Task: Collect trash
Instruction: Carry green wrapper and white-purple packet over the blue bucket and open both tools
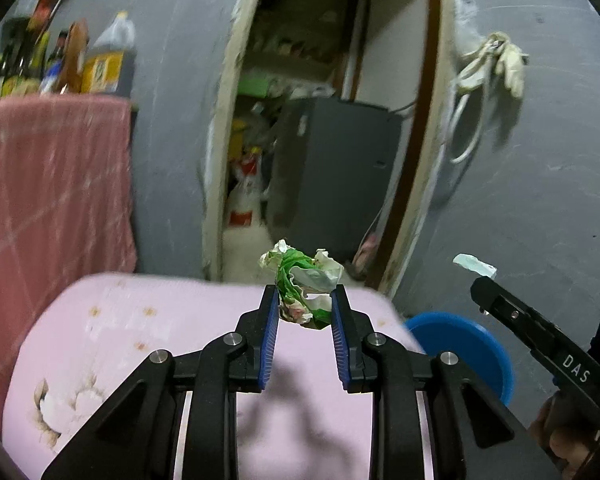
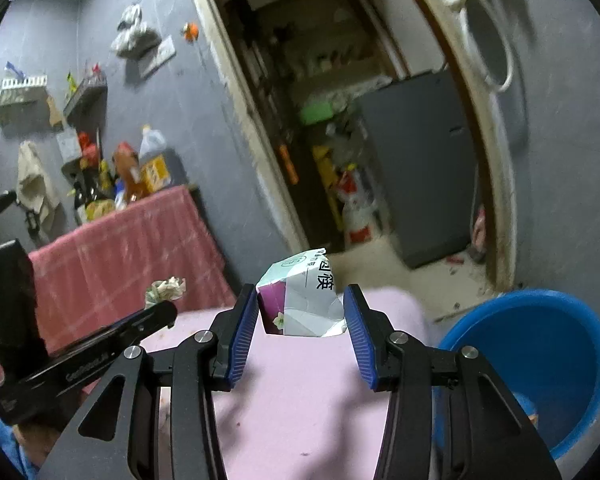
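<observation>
My left gripper is shut on a crumpled green and white wrapper, held in the air above the pink floral cloth. In the right wrist view that same wrapper shows at the tip of the left gripper. My right gripper is shut on a folded white and purple paper carton with printed characters. From the left wrist view, the carton pokes out past the right gripper's tip. A blue plastic bucket stands low at the right, beside the pink surface.
A pink checked cloth covers a table at the left with bottles on top. An open doorway leads to a cluttered room with a grey fridge. Gloves hang on the grey wall. A person's hand holds the right gripper.
</observation>
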The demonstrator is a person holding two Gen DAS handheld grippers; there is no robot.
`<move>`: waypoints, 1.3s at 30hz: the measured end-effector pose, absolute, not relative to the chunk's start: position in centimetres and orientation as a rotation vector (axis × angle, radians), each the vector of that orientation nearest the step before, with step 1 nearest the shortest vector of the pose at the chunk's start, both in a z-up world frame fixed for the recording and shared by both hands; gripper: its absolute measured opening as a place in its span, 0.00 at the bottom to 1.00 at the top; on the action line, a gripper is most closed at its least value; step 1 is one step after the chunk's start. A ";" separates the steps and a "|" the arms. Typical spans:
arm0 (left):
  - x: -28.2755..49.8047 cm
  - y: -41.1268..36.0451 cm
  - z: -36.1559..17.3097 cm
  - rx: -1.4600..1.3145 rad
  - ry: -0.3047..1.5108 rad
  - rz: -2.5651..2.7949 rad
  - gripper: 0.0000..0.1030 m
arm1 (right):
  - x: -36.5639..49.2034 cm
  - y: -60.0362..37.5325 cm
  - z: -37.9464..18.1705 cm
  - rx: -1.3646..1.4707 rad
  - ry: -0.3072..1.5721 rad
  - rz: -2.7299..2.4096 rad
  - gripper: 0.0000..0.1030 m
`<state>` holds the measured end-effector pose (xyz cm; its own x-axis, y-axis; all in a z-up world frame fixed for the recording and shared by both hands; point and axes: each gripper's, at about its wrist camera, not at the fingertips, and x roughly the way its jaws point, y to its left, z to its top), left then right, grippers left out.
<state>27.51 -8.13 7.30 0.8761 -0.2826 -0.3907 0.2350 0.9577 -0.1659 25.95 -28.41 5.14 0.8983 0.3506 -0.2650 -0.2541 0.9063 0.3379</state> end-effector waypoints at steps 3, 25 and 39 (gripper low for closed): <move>27.2 -9.6 8.7 -0.105 0.381 -0.291 0.21 | 25.1 -29.8 6.4 0.303 0.274 0.280 0.41; 26.7 -21.5 9.3 -0.072 0.340 -0.478 0.21 | 21.9 -38.7 7.0 0.316 0.213 0.075 0.41; 30.5 -25.8 4.8 -0.085 0.527 -0.535 0.21 | 23.9 -42.4 3.4 0.363 0.363 0.012 0.41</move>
